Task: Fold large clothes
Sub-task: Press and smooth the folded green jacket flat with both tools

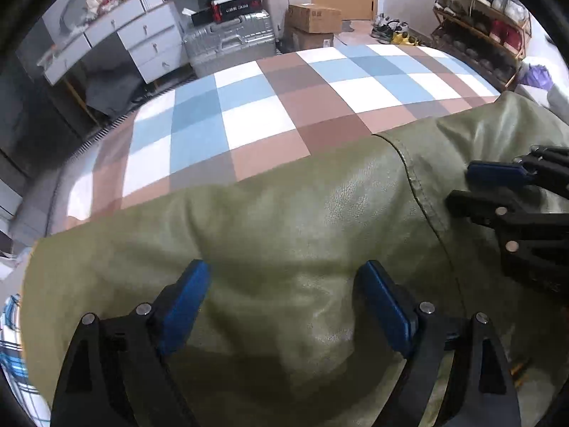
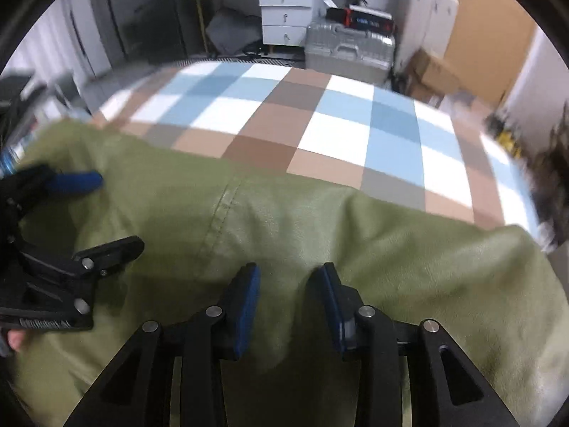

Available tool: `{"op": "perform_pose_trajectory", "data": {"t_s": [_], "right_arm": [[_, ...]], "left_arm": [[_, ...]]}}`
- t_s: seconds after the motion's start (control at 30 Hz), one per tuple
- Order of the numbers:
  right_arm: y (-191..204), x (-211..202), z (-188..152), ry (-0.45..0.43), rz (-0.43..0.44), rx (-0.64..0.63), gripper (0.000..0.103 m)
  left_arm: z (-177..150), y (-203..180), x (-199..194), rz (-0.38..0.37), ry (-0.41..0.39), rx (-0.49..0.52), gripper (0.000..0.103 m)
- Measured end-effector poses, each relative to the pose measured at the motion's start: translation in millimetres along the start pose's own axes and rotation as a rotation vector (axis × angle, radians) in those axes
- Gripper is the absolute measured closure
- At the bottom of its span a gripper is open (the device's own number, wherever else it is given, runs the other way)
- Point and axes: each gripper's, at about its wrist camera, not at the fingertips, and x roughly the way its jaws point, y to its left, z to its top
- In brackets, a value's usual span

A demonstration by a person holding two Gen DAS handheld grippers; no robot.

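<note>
An olive green, leather-like jacket (image 1: 306,213) lies spread across the near part of a bed with a blue, white and brown checked cover (image 1: 270,114). A stitched seam (image 1: 419,185) runs down the jacket. My left gripper (image 1: 284,277) hangs just over the cloth with its blue pads wide apart and nothing pinched between them. My right gripper (image 2: 288,281) stands over the same jacket (image 2: 320,227), its jaws partly apart with only flat cloth below. Each gripper shows in the other's view: the right gripper (image 1: 460,185) at the right edge, the left gripper (image 2: 121,210) at the left.
Beyond the bed's far edge stand a silver suitcase (image 1: 231,39), cardboard boxes (image 1: 313,21) and a white desk with drawers (image 1: 142,39). A shoe rack (image 1: 480,28) lines the right wall. A blue plaid cloth (image 1: 14,348) lies at the jacket's left end.
</note>
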Motion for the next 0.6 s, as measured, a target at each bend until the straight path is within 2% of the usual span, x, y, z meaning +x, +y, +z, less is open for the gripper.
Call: {"op": "perform_pose_trajectory", "data": {"t_s": [0.07, 0.13, 0.2, 0.27, 0.3, 0.33, 0.37, 0.4, 0.43, 0.47, 0.6], "right_arm": [[-11, -15, -1, 0.016, 0.062, 0.01, 0.07], [-32, -36, -2, -0.016, 0.045, 0.036, 0.071], [-60, -58, -10, -0.067, 0.001, 0.069, 0.069], [-87, -62, -19, -0.073, -0.086, 0.099, 0.069], [-101, -57, -28, -0.046, -0.116, 0.115, 0.069], [-109, -50, -34, -0.019, -0.112, 0.129, 0.071], [-118, -36, -45, 0.033, -0.096, 0.148, 0.073], [-120, -24, -54, 0.053, -0.076, 0.149, 0.073], [-121, -24, -59, 0.014, -0.069, 0.145, 0.073], [-122, -25, -63, -0.007, -0.067, 0.147, 0.073], [-124, -47, -62, -0.011, -0.064, 0.171, 0.073]], "left_arm": [[3, 10, -7, -0.038, 0.043, -0.011, 0.019], [2, 23, -24, -0.053, 0.051, -0.036, 0.019], [-4, 44, -51, -0.044, -0.026, -0.056, 0.019], [-12, 66, -62, 0.052, -0.088, -0.067, 0.018], [-18, 80, -57, 0.09, -0.073, -0.094, 0.019], [-24, 93, -45, 0.09, -0.027, -0.127, 0.019], [-34, 106, -28, 0.051, 0.027, -0.171, 0.018], [-43, 118, -11, -0.023, 0.063, -0.223, 0.017], [-52, 124, -4, -0.066, 0.063, -0.262, 0.012], [-54, 125, -5, -0.072, 0.033, -0.262, 0.011], [-53, 114, -22, -0.021, 0.057, -0.212, 0.015]]}}
